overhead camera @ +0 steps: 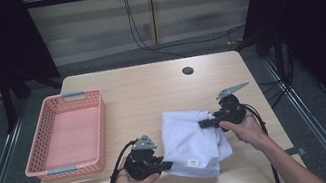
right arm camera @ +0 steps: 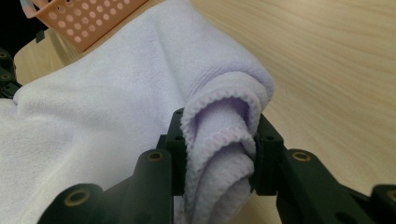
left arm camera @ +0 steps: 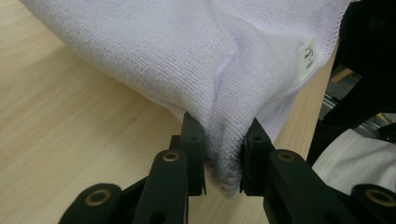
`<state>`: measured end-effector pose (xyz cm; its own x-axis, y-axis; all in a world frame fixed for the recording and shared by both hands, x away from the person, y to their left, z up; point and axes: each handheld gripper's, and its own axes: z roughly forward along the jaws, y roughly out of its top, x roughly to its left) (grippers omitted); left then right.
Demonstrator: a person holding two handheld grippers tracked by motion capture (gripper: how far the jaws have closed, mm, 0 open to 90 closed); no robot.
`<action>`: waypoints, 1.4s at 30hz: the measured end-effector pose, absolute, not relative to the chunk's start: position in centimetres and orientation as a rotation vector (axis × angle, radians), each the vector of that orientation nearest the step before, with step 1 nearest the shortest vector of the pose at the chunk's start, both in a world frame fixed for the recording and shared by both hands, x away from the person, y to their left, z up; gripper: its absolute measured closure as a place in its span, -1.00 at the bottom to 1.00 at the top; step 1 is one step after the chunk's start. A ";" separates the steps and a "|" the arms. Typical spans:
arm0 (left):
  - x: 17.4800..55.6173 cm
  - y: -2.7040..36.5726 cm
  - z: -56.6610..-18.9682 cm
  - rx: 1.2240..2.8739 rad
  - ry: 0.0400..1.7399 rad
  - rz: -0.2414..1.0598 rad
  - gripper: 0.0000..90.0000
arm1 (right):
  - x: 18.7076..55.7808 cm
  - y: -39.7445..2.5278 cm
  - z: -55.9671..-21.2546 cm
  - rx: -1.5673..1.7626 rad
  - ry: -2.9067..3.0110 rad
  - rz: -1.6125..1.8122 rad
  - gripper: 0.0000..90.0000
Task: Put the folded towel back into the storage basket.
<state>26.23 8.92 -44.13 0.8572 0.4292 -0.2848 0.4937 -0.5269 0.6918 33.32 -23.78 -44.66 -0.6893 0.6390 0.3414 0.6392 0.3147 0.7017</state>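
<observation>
A pale lilac-white towel [overhead camera: 191,140] lies folded on the wooden table [overhead camera: 151,93], right of centre near the front. My left gripper [overhead camera: 165,165] is shut on the towel's near left corner; in the left gripper view the towel [left arm camera: 196,60] is pinched between the two black jaws of my left gripper [left arm camera: 223,156], and a small white label [left arm camera: 307,57] shows on its hem. My right gripper [overhead camera: 203,124] is shut on a bunched fold at the towel's right edge; in the right gripper view the stitched hems of the towel [right arm camera: 219,126] are squeezed between the jaws of my right gripper [right arm camera: 218,154].
A pink perforated basket [overhead camera: 68,134] with grey handles stands at the table's left, and its corner [right arm camera: 84,16] appears in the right gripper view. A round cable hole [overhead camera: 188,71] sits near the far edge. Cables run along the floor behind the table.
</observation>
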 end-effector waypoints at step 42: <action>29.2 18.1 -38.3 2.110 0.795 0.087 0.68 | 40.7 -14.4 -38.5 -1.046 -2.585 -1.416 0.48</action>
<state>29.17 18.15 -38.34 0.7947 0.5682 -0.2136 0.5082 -0.4303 0.7461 40.75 -14.35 -38.52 -0.7762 0.5466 0.3142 0.5590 0.3662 0.7439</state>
